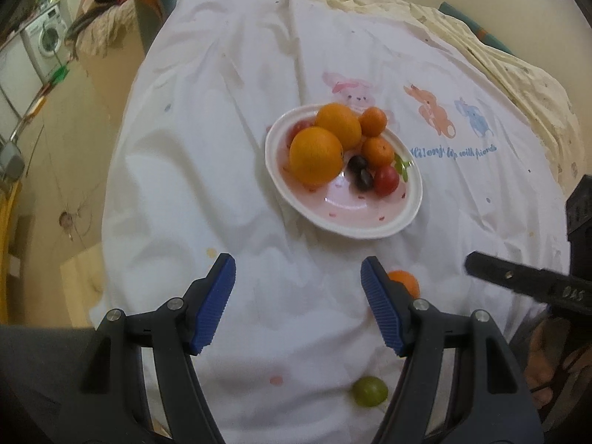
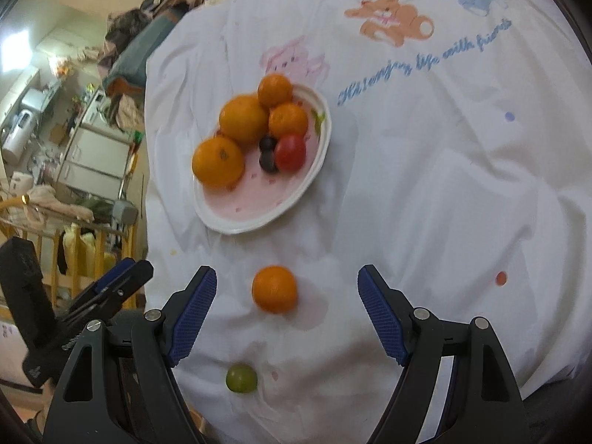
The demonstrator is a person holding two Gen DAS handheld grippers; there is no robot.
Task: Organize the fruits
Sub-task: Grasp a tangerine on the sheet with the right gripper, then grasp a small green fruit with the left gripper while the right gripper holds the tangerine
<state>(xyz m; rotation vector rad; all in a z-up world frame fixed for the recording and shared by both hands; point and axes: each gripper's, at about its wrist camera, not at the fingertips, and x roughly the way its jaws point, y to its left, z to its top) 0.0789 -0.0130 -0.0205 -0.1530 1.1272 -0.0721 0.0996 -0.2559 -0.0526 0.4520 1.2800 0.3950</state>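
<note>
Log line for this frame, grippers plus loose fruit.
left gripper: open, empty | right gripper: open, empty | plate: holds fruit | off plate: orange, green grape on cloth

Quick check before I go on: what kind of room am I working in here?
Probably a lived-in home, likely a bedroom: the plate of fruit sits on a cartoon-print bedsheet, with a washing machine and piled clothes nearby.

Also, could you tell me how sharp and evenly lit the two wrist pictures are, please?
Left wrist: plate fairly sharp, strong fisheye bending, dark corners. Right wrist: softer, with the loose orange and green grape slightly blurred and the cloth's lettering smeared; lighting soft in both, no glare.
</note>
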